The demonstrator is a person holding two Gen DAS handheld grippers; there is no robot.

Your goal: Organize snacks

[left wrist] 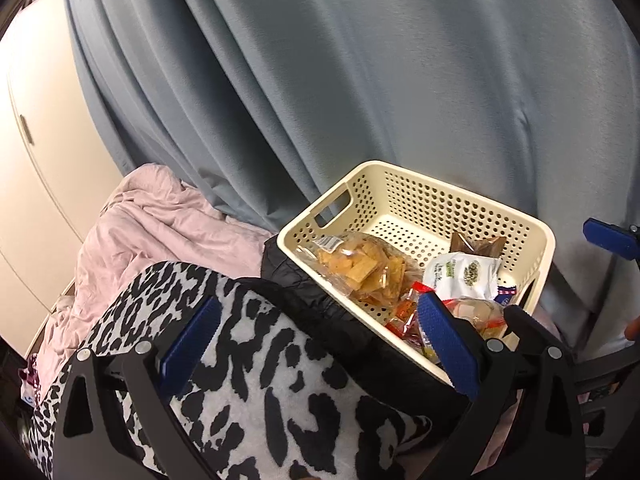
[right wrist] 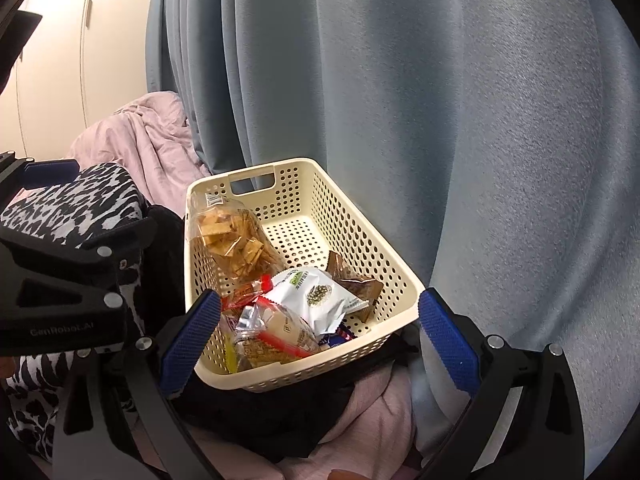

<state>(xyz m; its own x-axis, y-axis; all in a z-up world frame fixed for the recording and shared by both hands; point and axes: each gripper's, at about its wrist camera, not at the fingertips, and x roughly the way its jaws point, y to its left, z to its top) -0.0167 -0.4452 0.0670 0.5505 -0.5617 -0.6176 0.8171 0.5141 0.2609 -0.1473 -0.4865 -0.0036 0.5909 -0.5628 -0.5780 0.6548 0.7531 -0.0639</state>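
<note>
Two views, left wrist first. Left gripper [left wrist: 316, 348] jaws spread wide, nothing between them, hovering over a leopard-print blanket [left wrist: 256, 380]. Cream perforated basket [left wrist: 460, 196] at 2 o'clock from the gripper, its near rim just past the right-hand finger. Inside: clear bag of crackers [left wrist: 360, 268], white pouch [left wrist: 464, 274], brown wrapper [left wrist: 476, 245], red packets [left wrist: 404, 314]. Grey-blue curtain [left wrist: 360, 80] behind, pink bedding [left wrist: 160, 220] at 10 o'clock.

Right wrist: right gripper [right wrist: 316, 344] also wide, empty, fingers straddling the basket's [right wrist: 396, 276] near end without touching it. Crackers [right wrist: 230, 240] at 11 o'clock in the basket, white pouch [right wrist: 316, 296] centre, brown wrapper [right wrist: 356, 280] at 2. Left gripper body [right wrist: 60, 280] at 9 o'clock.
</note>
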